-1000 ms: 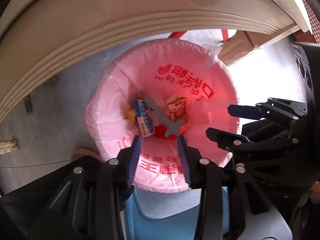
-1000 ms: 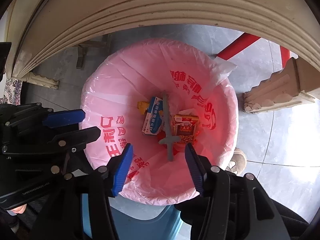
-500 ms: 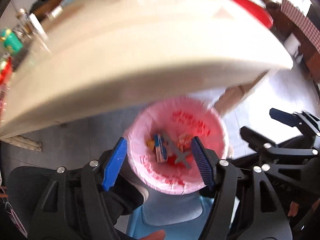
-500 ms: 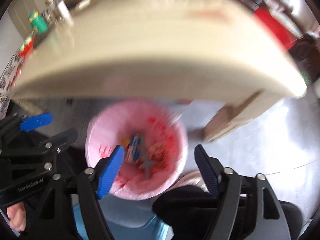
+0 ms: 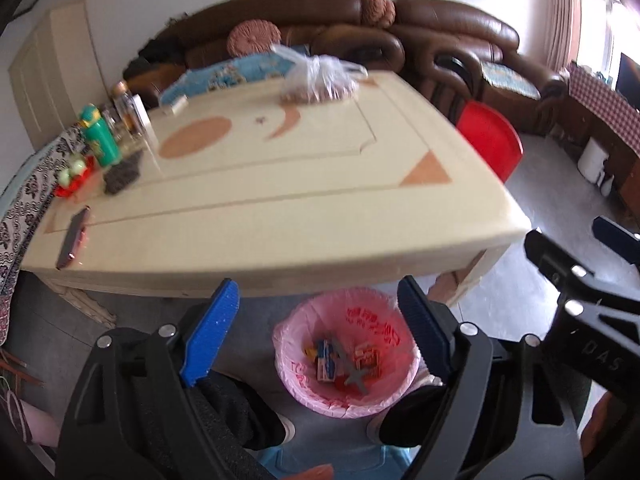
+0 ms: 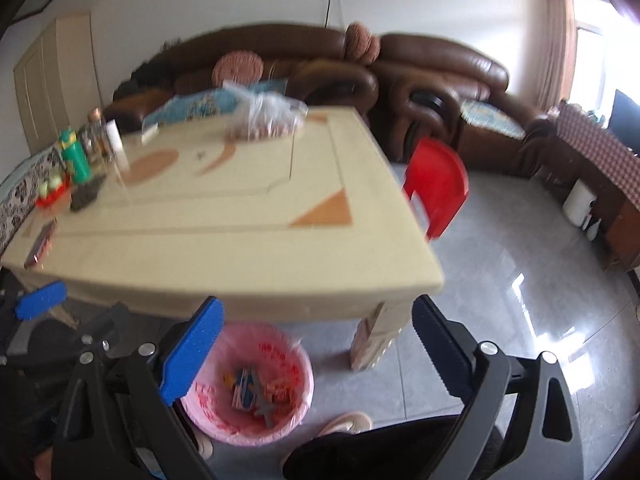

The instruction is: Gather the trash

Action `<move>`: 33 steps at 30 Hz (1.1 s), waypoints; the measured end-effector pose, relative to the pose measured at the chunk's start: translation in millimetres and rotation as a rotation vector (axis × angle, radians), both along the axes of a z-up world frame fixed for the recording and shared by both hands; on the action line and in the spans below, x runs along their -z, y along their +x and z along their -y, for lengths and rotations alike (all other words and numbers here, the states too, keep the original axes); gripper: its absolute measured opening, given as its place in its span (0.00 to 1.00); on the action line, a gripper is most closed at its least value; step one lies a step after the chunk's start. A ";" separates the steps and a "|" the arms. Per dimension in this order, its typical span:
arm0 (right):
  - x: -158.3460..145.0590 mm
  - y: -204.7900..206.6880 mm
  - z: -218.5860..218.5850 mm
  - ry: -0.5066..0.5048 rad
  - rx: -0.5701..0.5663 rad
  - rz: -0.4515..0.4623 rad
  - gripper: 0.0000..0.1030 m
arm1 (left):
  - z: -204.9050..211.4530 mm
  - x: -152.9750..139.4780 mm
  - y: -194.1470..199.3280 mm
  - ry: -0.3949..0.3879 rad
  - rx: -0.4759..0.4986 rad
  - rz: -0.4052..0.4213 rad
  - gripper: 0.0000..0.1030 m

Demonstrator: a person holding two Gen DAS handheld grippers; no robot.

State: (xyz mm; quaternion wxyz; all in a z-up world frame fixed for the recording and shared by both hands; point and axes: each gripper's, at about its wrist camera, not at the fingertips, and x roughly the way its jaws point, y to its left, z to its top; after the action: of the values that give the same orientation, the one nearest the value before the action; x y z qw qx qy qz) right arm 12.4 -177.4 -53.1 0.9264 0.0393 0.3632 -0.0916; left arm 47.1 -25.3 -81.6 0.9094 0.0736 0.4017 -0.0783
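Trash [image 5: 344, 362]: it is lying at the bottom of the pink-lined bin [image 5: 292, 376], small printed cartons and a grey cross-shaped piece, at about 6 o'clock in the left wrist view, on the floor just under the near edge of the table [image 5: 280, 184].
Table: it is taking most of both views, from 9 to 2 o'clock; a clear plastic bag [image 5: 318, 80] is sitting at its far side, a green bottle [image 5: 98, 136] and small jars at 9 o'clock, a phone [image 5: 72, 238] near the left edge.
Bin: it is standing between the person's feet, soft liner folded over the rim.
Left gripper [image 5: 316, 320]: its jaws have just been opening and are standing wide apart, with nothing between them.
Right gripper [image 6: 316, 340]: its jaws have also just been opening, spread very wide, and are holding nothing.
Handling: the cartons are looking light and easy to crush, I think; a gentle pinch across the flat sides should be enough. The plastic bag is soft and slippery, better taken at its knot.
Hard to see: both views are blurred, so the print on the cartons is not readable; whether the table is still carrying trash I cannot tell, and the bin's lower wall is hidden.
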 end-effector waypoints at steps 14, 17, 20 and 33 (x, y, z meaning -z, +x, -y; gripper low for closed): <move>-59.8 -41.4 -4.8 -0.049 0.065 0.142 0.93 | 4.3 -32.9 -28.2 -0.025 0.003 0.082 0.78; -62.1 -42.7 -2.4 -0.043 0.071 0.143 0.93 | 4.0 -35.0 -31.4 -0.030 0.002 0.092 0.78; -62.2 -43.6 -2.7 -0.044 0.071 0.146 0.93 | 4.8 -35.0 -31.7 -0.028 0.006 0.091 0.78; -61.3 -40.0 -6.7 -0.055 0.067 0.148 0.93 | 3.7 -33.6 -31.6 -0.031 0.004 0.088 0.79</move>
State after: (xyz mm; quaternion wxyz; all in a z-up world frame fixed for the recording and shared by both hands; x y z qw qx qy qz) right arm -27.7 -170.7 8.1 0.9478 0.0326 0.2897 -0.1294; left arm 15.5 -29.0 -48.0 0.9271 0.0636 0.3599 -0.0830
